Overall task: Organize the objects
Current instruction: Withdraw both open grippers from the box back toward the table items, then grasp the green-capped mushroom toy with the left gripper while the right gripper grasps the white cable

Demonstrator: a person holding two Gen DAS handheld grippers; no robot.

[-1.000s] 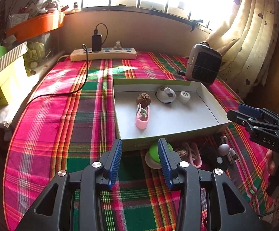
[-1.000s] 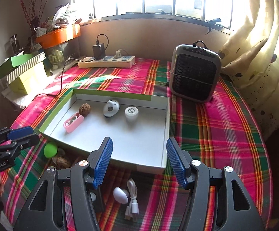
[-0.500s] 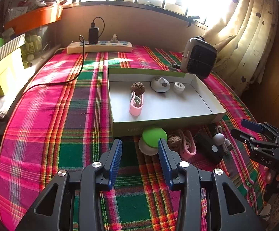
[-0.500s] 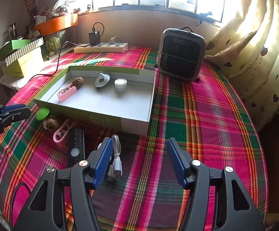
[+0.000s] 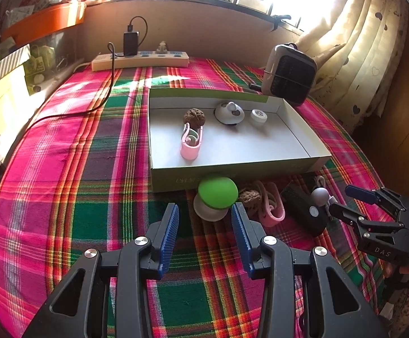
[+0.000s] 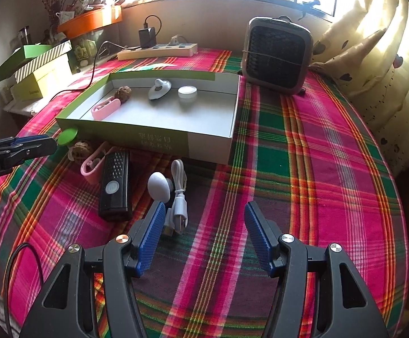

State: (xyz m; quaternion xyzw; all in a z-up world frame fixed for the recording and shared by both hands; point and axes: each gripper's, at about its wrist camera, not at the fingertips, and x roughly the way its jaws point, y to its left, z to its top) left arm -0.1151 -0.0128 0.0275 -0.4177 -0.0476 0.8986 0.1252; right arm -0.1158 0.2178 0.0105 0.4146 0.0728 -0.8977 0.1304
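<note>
Box [image 6: 159, 140] has Chinese print I can't read, four items inside – your grippers say "DAS" [image 5: 353, 205] and "Robot.AI" [image 6: 21, 146], both open, empty.

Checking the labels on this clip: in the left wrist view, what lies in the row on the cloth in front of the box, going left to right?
Green-topped knob → walnut → pink clip → black remote → white cable → right hand-held gripper.

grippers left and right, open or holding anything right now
left tool: open, empty, green-topped toy just ahead of it.
right tool: open, empty, white cable beside its left finger.
</note>
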